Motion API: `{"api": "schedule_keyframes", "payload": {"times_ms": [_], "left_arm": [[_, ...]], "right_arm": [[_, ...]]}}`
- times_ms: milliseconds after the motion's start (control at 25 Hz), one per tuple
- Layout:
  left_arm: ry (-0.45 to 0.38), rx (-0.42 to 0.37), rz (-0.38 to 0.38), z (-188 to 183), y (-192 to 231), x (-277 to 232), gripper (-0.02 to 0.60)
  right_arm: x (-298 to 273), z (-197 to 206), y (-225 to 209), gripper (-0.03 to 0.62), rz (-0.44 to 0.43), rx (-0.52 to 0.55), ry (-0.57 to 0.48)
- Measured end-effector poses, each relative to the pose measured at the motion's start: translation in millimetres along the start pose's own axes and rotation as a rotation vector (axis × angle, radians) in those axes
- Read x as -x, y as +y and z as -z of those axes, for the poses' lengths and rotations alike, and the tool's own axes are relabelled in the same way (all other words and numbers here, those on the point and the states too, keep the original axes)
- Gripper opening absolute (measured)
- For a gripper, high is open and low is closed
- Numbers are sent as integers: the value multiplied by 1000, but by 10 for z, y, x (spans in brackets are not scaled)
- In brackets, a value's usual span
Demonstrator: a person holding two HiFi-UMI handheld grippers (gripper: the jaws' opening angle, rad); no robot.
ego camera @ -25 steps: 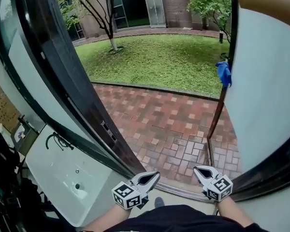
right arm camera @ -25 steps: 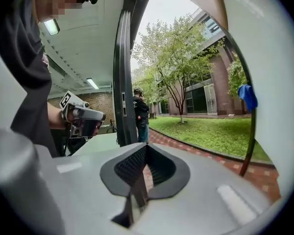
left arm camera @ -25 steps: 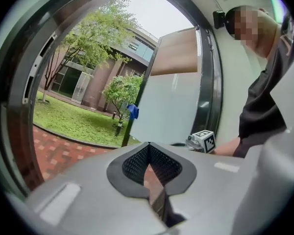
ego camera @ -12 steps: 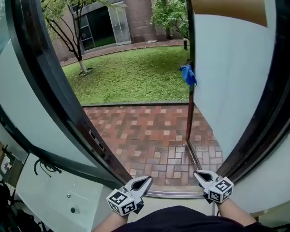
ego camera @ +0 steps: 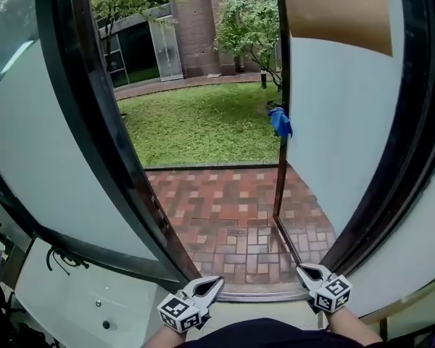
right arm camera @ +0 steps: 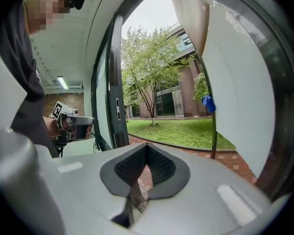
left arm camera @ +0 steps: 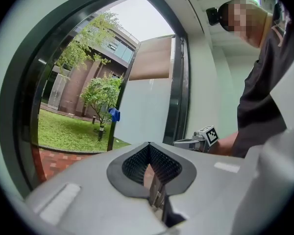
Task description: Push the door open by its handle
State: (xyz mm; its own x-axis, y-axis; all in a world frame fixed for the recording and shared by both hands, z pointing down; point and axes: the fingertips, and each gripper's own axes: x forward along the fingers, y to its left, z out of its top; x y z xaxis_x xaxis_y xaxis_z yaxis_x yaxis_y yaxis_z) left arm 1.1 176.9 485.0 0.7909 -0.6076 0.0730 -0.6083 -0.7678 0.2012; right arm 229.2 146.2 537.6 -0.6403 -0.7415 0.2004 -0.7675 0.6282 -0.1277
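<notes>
The door (ego camera: pixel 333 136) stands swung outward on the right of the opening, its far edge well out over the brick paving (ego camera: pixel 225 216), with the lawn (ego camera: pixel 196 125) seen beyond. A blue object (ego camera: pixel 280 122) is seen at that far edge; whether it covers the handle cannot be told. The left gripper (ego camera: pixel 216 282) and the right gripper (ego camera: pixel 303 270) are held low and near, just short of the threshold (ego camera: pixel 261 294), apart from the door. Both pairs of jaws are pressed together with nothing between them. The push is judged to be done; at most a wider swing could be left.
</notes>
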Motion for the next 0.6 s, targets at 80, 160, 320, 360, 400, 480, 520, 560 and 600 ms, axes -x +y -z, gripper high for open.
{"api": "schedule_keyframes", "payload": {"times_ms": [80, 160, 320, 360, 400, 480, 520, 560, 600], "left_arm": [[-19, 10, -23, -36, -56, -54, -2], [-16, 20, -31, -8, -132, -52, -2], [18, 13, -80, 39, -166, -90, -2], [10, 19, -89, 24, -183, -111, -2], [2, 26, -94, 17, -207, -124, -2], [-6, 28, -97, 16, -250, -135, -2], [-7, 24, -96, 9, -266, -143, -2], [-9, 18, -95, -3, -280, -155, -2], [-10, 11, -94, -16, -294, -169, -2]], "right_arm": [[67, 9, -126, 0, -8, 11, 5], [125, 25, -199, 0, -15, 9, 8], [223, -33, -265, 0, -39, 25, 8], [250, -42, -286, 0, -47, 34, 12], [275, -40, -306, 0, -54, 39, 15], [305, -41, -337, 0, -60, 45, 17], [310, -58, -347, 0, -62, 48, 14], [313, -83, -354, 0, -64, 52, 11], [316, -111, -361, 0, -67, 57, 7]]}}
